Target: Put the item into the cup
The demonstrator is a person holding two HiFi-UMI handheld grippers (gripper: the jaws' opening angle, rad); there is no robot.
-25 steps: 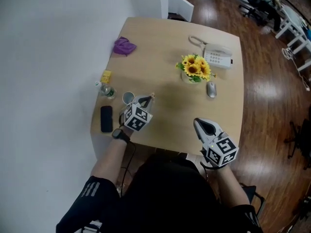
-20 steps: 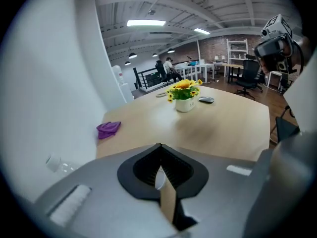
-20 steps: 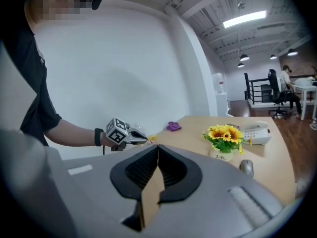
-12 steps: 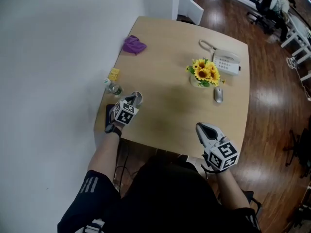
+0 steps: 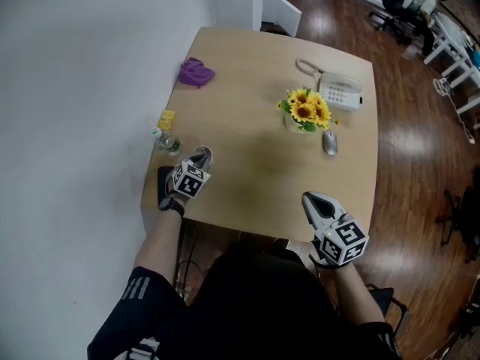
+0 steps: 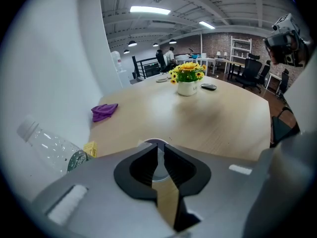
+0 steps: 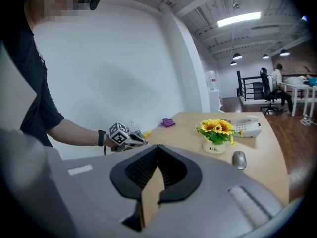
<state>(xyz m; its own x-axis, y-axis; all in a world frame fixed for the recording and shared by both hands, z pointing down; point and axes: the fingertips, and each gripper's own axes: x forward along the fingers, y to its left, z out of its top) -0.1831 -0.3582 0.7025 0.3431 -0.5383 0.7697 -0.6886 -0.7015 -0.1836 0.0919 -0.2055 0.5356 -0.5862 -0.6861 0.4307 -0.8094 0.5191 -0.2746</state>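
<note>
Left tool (image 5: pixel 199 159) is hovering over cup (image 6: pixel 159 171), jaws just opening narrowly, nothing between; right tool (image 7: pixel 157 150) is sitting closed, empty.

Wooden table (image 5: pixel 255 182): cup (image 5: pixel 203 155), bottle (image 5: pixel 166 142), telephone (image 5: pixel 339 93), flowers (image 5: pixel 303 109), mouse (image 5: pixel 328 142), purple cloth (image 5: pixel 195 72).

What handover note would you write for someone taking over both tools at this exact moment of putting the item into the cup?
Left tool: jaws have just been opening, now slightly apart, nothing seen between them, tips above the cup.
Right tool: shut, empty, at the table's near edge.
Cup: table's left edge, beside a bottle.
Done: item apparently let go; I can't make it out in the cup.
To do: confirm it's inside, then pull the left tool away.
</note>
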